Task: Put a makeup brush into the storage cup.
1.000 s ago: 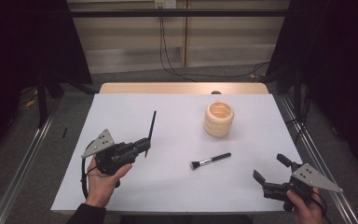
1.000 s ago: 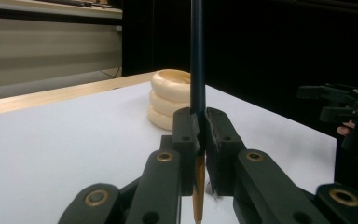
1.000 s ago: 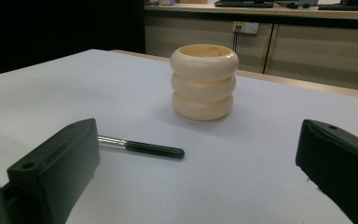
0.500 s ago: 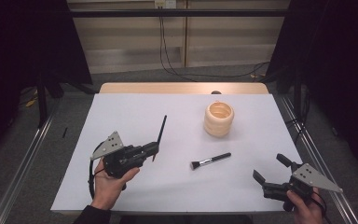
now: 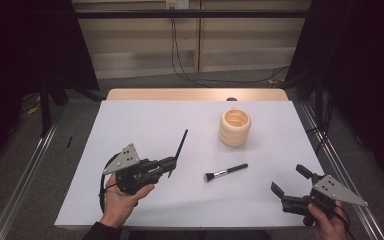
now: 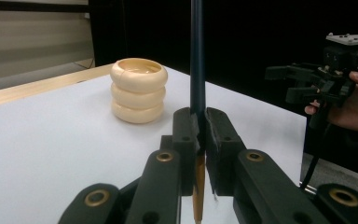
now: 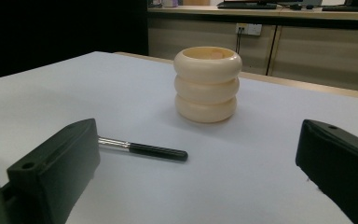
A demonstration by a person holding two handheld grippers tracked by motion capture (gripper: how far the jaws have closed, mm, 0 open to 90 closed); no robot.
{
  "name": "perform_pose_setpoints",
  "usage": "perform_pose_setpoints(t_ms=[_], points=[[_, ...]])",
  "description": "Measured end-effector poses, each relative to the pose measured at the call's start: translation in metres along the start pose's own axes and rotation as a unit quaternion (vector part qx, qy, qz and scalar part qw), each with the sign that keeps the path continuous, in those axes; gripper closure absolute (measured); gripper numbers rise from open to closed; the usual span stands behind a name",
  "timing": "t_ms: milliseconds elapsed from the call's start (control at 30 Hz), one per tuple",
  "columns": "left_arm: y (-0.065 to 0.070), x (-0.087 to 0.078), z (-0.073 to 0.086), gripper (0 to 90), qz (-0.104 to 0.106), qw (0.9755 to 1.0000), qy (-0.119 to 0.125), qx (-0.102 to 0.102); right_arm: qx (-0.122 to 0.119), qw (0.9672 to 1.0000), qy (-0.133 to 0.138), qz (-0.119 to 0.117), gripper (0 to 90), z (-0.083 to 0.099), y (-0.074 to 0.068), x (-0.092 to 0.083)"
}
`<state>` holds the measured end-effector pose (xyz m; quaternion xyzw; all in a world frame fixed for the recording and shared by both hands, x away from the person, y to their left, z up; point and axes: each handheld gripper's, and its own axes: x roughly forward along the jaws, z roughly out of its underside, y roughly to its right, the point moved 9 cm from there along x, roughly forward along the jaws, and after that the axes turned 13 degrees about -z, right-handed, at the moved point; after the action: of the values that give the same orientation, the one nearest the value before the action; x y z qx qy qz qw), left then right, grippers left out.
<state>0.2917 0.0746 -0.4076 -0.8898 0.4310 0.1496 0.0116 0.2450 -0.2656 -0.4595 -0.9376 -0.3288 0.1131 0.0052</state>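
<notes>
- the left gripper (image 5: 171, 165) has its jaws squeezed tight on a long dark stick (image 5: 180, 145). the stick points up and away over the white table (image 5: 145, 125).
- since a second ago this gripper has moved to the right, closer to the cream pot (image 5: 235, 127), and it has carried the stick along.
- the right gripper (image 5: 290, 181) is in the same spot near the front right corner, jaws wide apart, holding nothing.
- the little brush (image 5: 225, 172) lies flat where it was, between the two grippers.

Ringed holder (image 5: 235, 128) behind brush (image 5: 225, 172), between left tool (image 5: 172, 165) and right tool (image 5: 289, 186).
</notes>
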Motion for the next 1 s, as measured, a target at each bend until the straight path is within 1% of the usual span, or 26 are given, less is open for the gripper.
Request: perform_pose_setpoints(t_ms=[33, 67, 100, 133, 200, 300, 333, 367, 400, 433, 467, 500, 700, 767, 833, 867, 1000], points=[[0.000, 0.000, 0.000, 83.5, 0.003, 1.0000, -0.002, 0.000, 0.000, 1.0000, 0.001, -0.001, 0.0, 0.000, 0.000, 0.000], [0.000, 0.000, 0.001, 83.4, -0.003, 0.9999, -0.010, 0.003, 0.000, 1.0000, -0.001, -0.001, 0.0, 0.000, 0.000, 0.000], [0.000, 0.000, 0.001, 83.4, 0.001, 0.9999, -0.012, 0.006, 0.001, 1.0000, -0.001, -0.003, 0.0, 0.000, -0.001, 0.000], [0.002, 0.000, 0.001, 83.4, 0.007, 0.9999, -0.015, 0.005, 0.002, 1.0000, 0.000, -0.006, 0.0, 0.000, -0.001, 0.001], [0.003, 0.001, 0.003, 83.4, 0.007, 0.9995, -0.027, 0.013, 0.001, 1.0000, 0.001, -0.003, 0.0, 0.000, -0.001, 0.001], [0.005, 0.002, 0.002, 83.5, 0.008, 0.9985, -0.045, 0.029, 0.001, 1.0000, 0.001, -0.002, 0.0, 0.000, -0.001, 0.001], [0.006, 0.002, 0.001, 83.5, 0.012, 0.9982, -0.048, 0.033, 0.002, 1.0000, 0.002, -0.004, 0.0, 0.000, -0.001, 0.001], [0.007, 0.002, 0.001, 83.4, 0.014, 0.9979, -0.053, 0.035, 0.004, 1.0000, 0.001, -0.002, 0.0, 0.000, -0.001, 0.001], [0.006, 0.002, 0.000, 83.4, 0.011, 0.9974, -0.060, 0.039, 0.005, 1.0000, 0.002, -0.003, 0.0, 0.000, -0.001, 0.002], [0.006, 0.002, 0.000, 83.4, 0.013, 0.9971, -0.066, 0.037, 0.006, 1.0000, 0.002, -0.002, 0.0, 0.000, -0.001, 0.002], [0.007, 0.002, 0.000, 83.4, 0.020, 0.9966, -0.072, 0.036, 0.005, 1.0000, 0.001, -0.001, 0.0, 0.000, -0.001, 0.002], [0.007, 0.003, 0.000, 83.4, 0.021, 0.9961, -0.077, 0.038, 0.003, 1.0000, 0.001, -0.002, 0.0, 0.000, -0.001, 0.001], [0.010, 0.006, 0.006, 83.4, 0.029, 0.9910, -0.121, 0.049, 0.002, 1.0000, 0.001, -0.004, 0.0, 0.000, -0.001, 0.002], [0.012, 0.008, 0.007, 83.4, 0.035, 0.9897, -0.129, 0.053, 0.002, 1.0000, 0.002, -0.004, 0.0, 0.000, -0.001, 0.002], [0.013, 0.008, 0.008, 83.5, 0.035, 0.9877, -0.139, 0.062, 0.003, 1.0000, 0.001, -0.003, 0.0, 0.000, -0.001, 0.002], [0.014, 0.009, 0.008, 83.4, 0.039, 0.9872, -0.141, 0.063, 0.004, 1.0000, 0.001, -0.005, 0.0, 0.000, -0.002, 0.002], [0.015, 0.009, 0.010, 83.4, 0.040, 0.9833, -0.161, 0.074, 0.002, 1.0000, 0.000, -0.006, 0.0, 0.000, -0.002, 0.002]])
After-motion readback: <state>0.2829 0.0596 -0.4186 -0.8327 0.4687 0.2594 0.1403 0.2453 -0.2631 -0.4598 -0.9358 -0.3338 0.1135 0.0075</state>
